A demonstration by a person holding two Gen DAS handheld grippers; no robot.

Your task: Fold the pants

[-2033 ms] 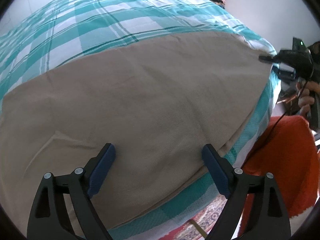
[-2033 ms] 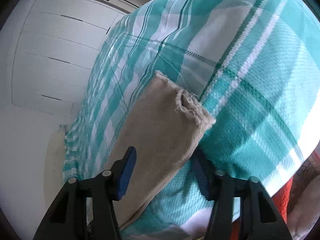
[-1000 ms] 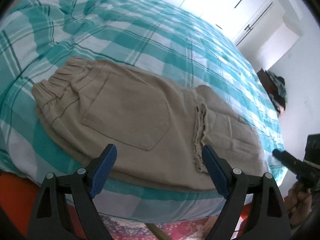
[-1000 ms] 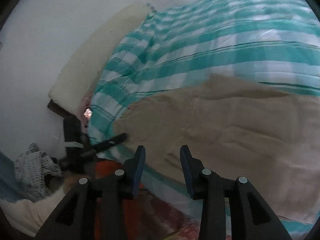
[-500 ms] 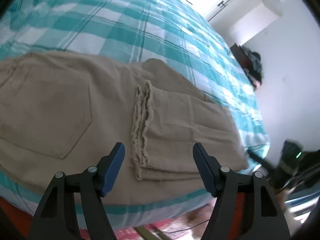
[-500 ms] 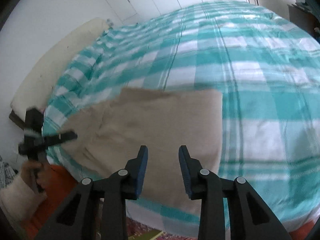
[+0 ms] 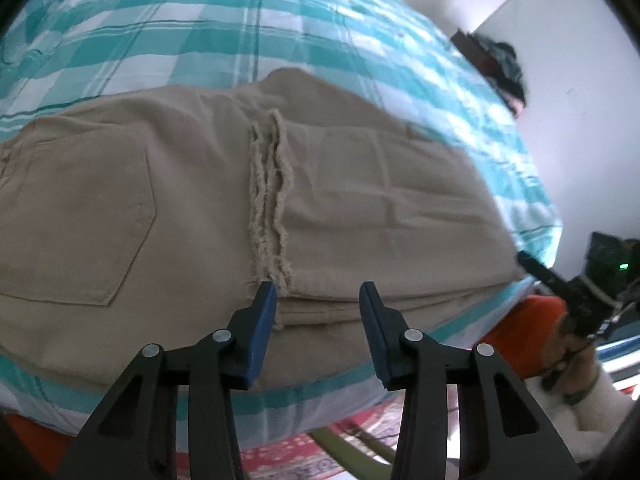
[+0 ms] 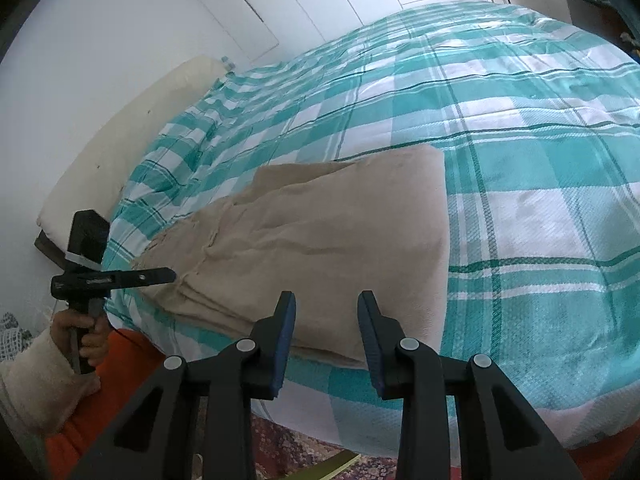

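Your left hand-held gripper (image 7: 318, 308) hangs just off the near edge of the bed (image 7: 208, 24), its blue fingers (image 7: 262, 320) parted with nothing between them. At its 12 o'clock lie the beige pants (image 7: 168, 184), spread flat on the teal and white checked bedspread, back pocket (image 7: 76, 220) at 10 o'clock. The legs are doubled back over the upper part, and their frayed hems (image 7: 270, 196) run straight up from the left fingertip, which sits just beside the lowest end of the hems; whether it touches the cloth cannot be told.

Your right hand-held gripper (image 8: 326, 312) is also parted and holds nothing. It hovers at the near edge of the bed, with the folded end of the pants (image 8: 320, 232) at its 12 o'clock. In that view your left hand-held gripper shows at 9 o'clock, its tip at the pants' near edge.
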